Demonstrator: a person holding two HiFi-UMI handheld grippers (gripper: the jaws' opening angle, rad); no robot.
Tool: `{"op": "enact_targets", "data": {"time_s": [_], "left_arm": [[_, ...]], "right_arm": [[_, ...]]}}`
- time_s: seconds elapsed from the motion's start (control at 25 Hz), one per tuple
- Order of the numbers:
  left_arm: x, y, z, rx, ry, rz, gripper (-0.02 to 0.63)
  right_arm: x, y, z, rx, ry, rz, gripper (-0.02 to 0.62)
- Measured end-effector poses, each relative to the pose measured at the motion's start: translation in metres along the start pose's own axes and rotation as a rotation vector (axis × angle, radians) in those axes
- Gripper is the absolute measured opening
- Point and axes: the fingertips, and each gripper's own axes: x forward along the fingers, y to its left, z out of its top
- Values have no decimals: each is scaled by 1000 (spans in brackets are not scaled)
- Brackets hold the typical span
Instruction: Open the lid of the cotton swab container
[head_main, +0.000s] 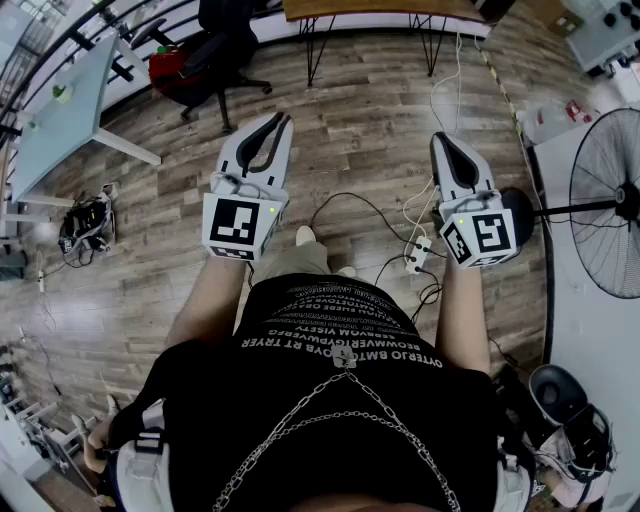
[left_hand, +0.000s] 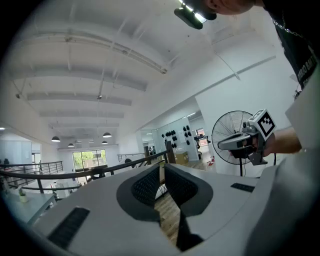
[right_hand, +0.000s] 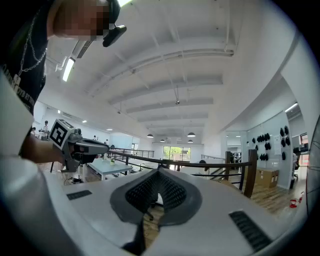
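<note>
Cotton swab container is not shown in any view; only wooden floor (head_main: 380, 120) is seen below. Left gripper (head_main: 277, 120) at eleven o'clock and right gripper (head_main: 441, 142) at one o'clock are held closed, empty. Should the container be met with jaws shut like this, it could be knocked over, not gripped.

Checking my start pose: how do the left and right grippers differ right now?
The left gripper reaches farther forward than the right gripper. The left's marker cube shows one face squarely. The right's marker cube is turned and shows two faces. Both grippers are shut, empty and angled inward.
</note>
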Motion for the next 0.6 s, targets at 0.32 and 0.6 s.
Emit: {"op": "enact_targets", "data": {"time_s": [0.32, 0.6], "left_arm": [[32, 45, -23, -7, 31, 10, 51], [62, 100, -32, -24, 7, -2, 79]], "right_arm": [[49, 0, -12, 20, 28, 17, 15], [102, 1, -10, 41, 14, 9, 18]]}}
